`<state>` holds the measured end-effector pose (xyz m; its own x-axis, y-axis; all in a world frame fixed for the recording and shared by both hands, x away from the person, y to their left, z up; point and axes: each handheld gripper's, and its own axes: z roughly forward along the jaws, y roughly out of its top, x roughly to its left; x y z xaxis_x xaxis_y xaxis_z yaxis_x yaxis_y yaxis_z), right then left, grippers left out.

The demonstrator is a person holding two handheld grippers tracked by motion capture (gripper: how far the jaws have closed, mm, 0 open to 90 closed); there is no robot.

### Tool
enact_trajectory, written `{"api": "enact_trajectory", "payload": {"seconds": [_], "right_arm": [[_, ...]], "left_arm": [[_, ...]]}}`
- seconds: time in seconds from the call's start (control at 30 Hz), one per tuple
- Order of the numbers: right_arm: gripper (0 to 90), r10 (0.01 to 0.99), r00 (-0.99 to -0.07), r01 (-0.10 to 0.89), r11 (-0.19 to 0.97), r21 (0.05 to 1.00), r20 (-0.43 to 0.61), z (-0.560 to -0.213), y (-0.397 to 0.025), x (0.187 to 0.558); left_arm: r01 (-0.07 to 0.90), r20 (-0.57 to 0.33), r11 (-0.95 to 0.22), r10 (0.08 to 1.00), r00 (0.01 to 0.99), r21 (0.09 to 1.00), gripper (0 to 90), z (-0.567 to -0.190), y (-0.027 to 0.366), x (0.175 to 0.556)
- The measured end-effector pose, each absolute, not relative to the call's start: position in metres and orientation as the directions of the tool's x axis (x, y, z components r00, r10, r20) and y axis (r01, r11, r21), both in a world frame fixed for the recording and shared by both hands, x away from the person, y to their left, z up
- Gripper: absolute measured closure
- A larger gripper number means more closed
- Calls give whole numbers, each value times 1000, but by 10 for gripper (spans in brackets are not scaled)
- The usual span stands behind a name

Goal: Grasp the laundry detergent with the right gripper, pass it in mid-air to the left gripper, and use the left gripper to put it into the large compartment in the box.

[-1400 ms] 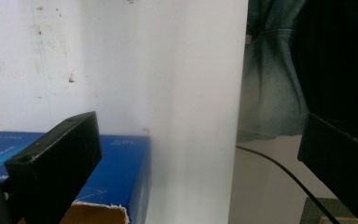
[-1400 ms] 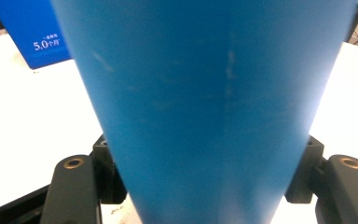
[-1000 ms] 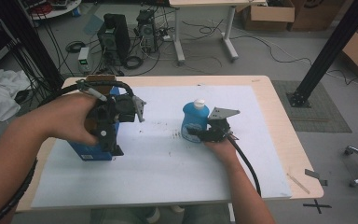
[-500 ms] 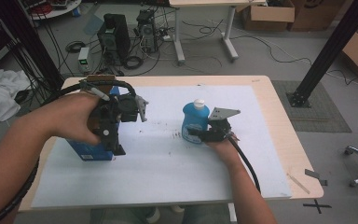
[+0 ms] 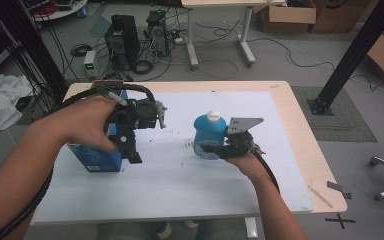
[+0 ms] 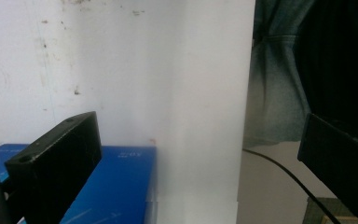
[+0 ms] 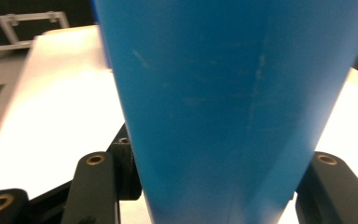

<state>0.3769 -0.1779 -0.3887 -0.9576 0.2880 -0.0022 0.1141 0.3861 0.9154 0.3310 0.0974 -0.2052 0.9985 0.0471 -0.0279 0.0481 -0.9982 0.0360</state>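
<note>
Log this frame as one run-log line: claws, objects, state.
left claw: open, over blue box | right claw: shut on blue bottle | bottle upright on white sheet

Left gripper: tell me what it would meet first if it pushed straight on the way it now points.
Most likely the white sheet on the table. The left gripper points downward with jaws wide apart; the blue box lies beside one jaw, not squarely between them. Depth is hard to judge, so that jaw might clip the box first.

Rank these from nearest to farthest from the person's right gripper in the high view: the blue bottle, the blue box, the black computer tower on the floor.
1. Blue bottle, between the right gripper's jaws.
2. Blue box, across the table on the left.
3. Black computer tower, on the floor beyond the table.
</note>
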Motion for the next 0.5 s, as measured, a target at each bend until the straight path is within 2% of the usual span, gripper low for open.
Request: {"api": "enact_trajectory", "payload": {"seconds": [0.5], "right_arm": [[440, 111, -994, 54, 396, 917, 10, -385, -131, 339]], "left_arm": [[38, -25, -999, 38, 999, 36, 1, -209, 80, 330]]}}
